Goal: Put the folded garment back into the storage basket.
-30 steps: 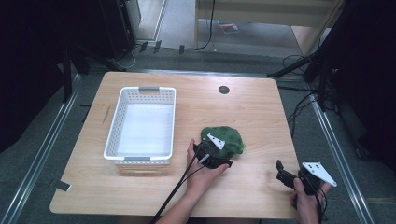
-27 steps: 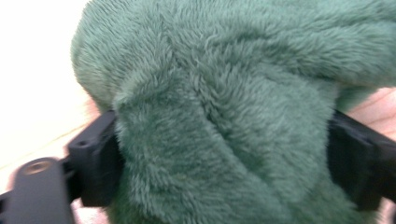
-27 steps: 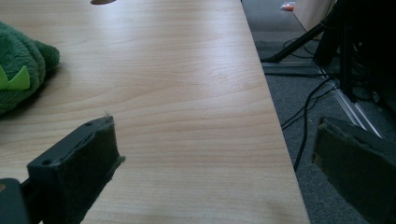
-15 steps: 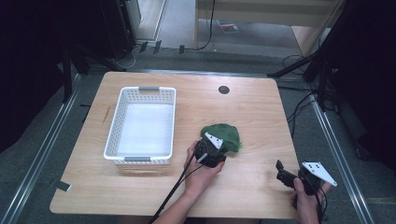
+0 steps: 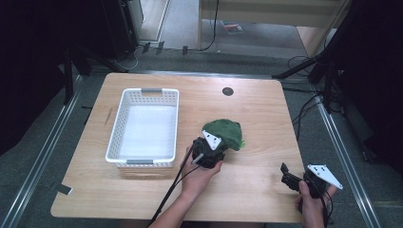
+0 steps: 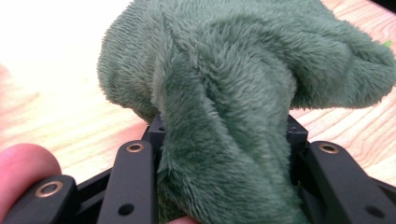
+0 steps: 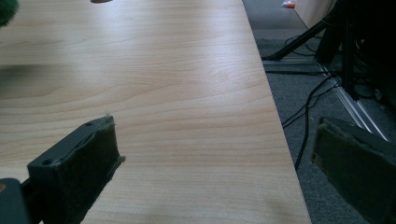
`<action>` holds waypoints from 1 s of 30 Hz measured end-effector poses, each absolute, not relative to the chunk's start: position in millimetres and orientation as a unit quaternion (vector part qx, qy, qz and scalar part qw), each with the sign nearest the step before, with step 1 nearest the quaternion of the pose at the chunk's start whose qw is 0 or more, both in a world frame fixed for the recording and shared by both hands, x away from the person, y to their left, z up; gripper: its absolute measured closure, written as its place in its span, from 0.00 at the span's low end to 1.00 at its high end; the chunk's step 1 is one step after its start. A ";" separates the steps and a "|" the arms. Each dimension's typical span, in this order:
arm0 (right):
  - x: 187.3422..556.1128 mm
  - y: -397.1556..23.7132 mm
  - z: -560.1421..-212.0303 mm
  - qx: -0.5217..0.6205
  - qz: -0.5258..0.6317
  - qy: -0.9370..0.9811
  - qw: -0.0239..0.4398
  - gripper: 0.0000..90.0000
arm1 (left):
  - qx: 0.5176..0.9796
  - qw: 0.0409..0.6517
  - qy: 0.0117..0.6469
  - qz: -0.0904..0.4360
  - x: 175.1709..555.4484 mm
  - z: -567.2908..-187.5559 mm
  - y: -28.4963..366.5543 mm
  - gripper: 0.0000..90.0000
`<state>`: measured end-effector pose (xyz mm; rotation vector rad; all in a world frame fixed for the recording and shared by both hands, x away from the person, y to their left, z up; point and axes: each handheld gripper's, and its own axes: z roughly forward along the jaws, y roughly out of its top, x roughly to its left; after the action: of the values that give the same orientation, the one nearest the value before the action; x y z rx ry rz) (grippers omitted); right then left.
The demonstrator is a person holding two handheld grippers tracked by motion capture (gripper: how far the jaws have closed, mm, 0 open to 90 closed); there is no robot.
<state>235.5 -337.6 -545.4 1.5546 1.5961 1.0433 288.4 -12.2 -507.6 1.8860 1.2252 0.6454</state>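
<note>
A green plush toy (image 5: pixel 227 133) lies on the wooden table (image 5: pixel 256 109), right of centre. My left gripper (image 5: pixel 213 151) sits at its near left edge, shut on a fold of the green plush toy (image 6: pixel 224 121), whose fur bulges up between the two black jaws. Down at the table's front right corner my right gripper (image 5: pixel 287 173) is held open with nothing between its fingers (image 7: pixel 84 163); one jaw is over the wood, the other hangs past the table's right edge.
A white perforated basket (image 5: pixel 145 127), with nothing in it, stands left of the toy. A small dark round hole (image 5: pixel 227 91) is in the table at the back. Cables and stand legs (image 5: pixel 313 95) lie on the grey floor to the right.
The left gripper and the toy's gripped edge have shifted slightly forward and up. The right gripper has stayed put.
</note>
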 end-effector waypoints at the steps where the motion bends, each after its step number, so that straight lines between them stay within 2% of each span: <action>1: 235.5 -337.6 -545.4 0.595 0.399 0.612 0.334 0.01 | 0.742 0.390 0.482 0.254 288.4 -507.6 -12.2 0.61; 6: 235.6 -337.2 -545.4 0.596 0.398 0.613 0.334 0.01 | 0.744 0.405 0.466 0.254 283.4 -495.8 -3.8 0.61; 30: 235.6 -336.9 -545.4 0.594 0.397 0.614 0.335 0.01 | 0.716 0.444 0.471 0.262 281.1 -451.1 37.5 0.60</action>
<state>235.6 -336.9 -545.4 1.5488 1.6031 1.0356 281.1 37.5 -451.1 1.7755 1.1680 0.6501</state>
